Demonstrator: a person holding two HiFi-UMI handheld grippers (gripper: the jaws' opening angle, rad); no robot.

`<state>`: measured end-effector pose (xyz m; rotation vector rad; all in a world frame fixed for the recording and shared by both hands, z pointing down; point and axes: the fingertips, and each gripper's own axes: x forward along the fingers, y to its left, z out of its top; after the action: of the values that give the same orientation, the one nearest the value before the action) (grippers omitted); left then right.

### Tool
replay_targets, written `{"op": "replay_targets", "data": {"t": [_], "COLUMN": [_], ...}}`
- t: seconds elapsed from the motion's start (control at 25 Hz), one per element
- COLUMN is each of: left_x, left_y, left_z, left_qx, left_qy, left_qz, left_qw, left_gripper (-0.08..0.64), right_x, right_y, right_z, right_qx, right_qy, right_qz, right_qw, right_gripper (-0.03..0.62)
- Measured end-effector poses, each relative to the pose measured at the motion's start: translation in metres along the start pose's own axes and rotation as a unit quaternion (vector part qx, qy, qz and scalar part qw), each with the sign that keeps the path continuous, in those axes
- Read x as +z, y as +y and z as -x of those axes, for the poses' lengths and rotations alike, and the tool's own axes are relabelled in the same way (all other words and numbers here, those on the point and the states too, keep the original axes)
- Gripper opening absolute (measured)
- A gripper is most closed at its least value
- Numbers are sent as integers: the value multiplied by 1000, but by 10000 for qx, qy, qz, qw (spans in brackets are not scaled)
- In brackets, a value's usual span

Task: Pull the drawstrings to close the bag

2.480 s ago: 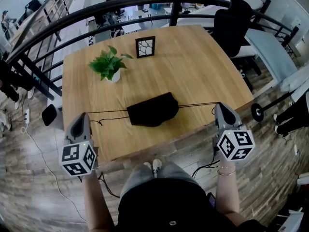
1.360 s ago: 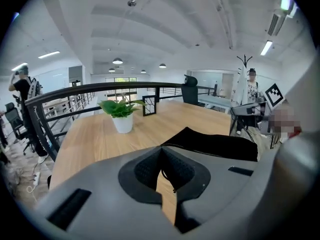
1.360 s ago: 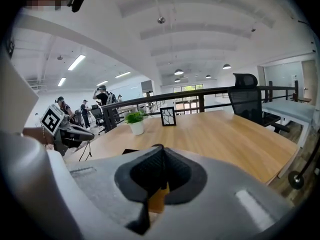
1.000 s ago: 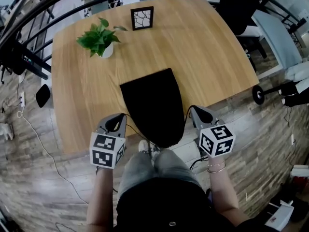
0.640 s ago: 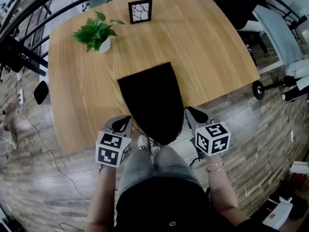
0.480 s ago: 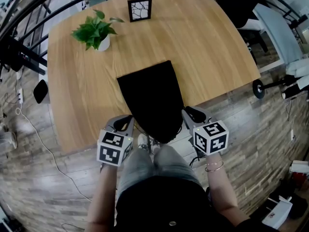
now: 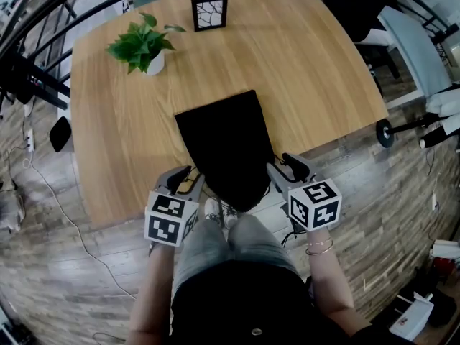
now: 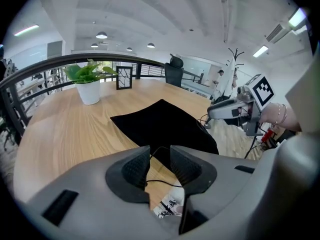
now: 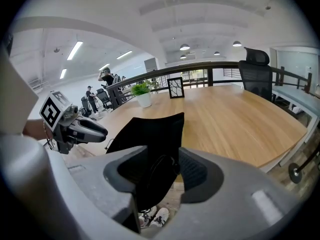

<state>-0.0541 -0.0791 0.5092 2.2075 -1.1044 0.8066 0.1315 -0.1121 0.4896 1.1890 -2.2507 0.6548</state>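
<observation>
Bag (image 7: pixel 226 146): black, flat on the wooden table (image 7: pixel 323 70), in the middle of its near half. It tapers toward the near end, which hangs over the near edge.
Left gripper (image 7: pixel 185 178): just left of the bag's near end. Its jaws are spread and have just been opening. A thin cord (image 8: pixel 159 182) runs loose across the gap, and neither pad presses on it.
Right gripper (image 7: pixel 284 165): just right of the bag's near end, level with the left one. Its jaws are spread wider and have also just been opening. A cord loop (image 9: pixel 150 170) hangs in the gap against the black cloth, unpinched.
Plant (image 7: pixel 140 45): far left of the table, in a white pot.
Frame (image 7: pixel 210 13): upright at the far edge, right of the plant.
</observation>
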Motion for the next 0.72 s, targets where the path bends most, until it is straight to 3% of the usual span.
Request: {"op": "replay_targets", "data": {"t": [0.2,0.52,0.72], "left_x": [9,40,69], "left_y": [7,4,-2], "left_z": [6,25,38], "left_qx": [88,47,-93], "left_qy": [-162,-670,-1131], "left_qz": [-1,145,279], "left_qw": [9998,9976,9931], "left_gripper": [183,183,167], "right_x": [16,57,84], "right_y": [3,8,25], "right_z": [2,18,25], "right_qx": [57,36,293], "right_qy": [-180,-707,-1096], "right_qz": [86,268,322], "right_qw": [9998,9971,9930], "right_gripper": [214,244,244]}}
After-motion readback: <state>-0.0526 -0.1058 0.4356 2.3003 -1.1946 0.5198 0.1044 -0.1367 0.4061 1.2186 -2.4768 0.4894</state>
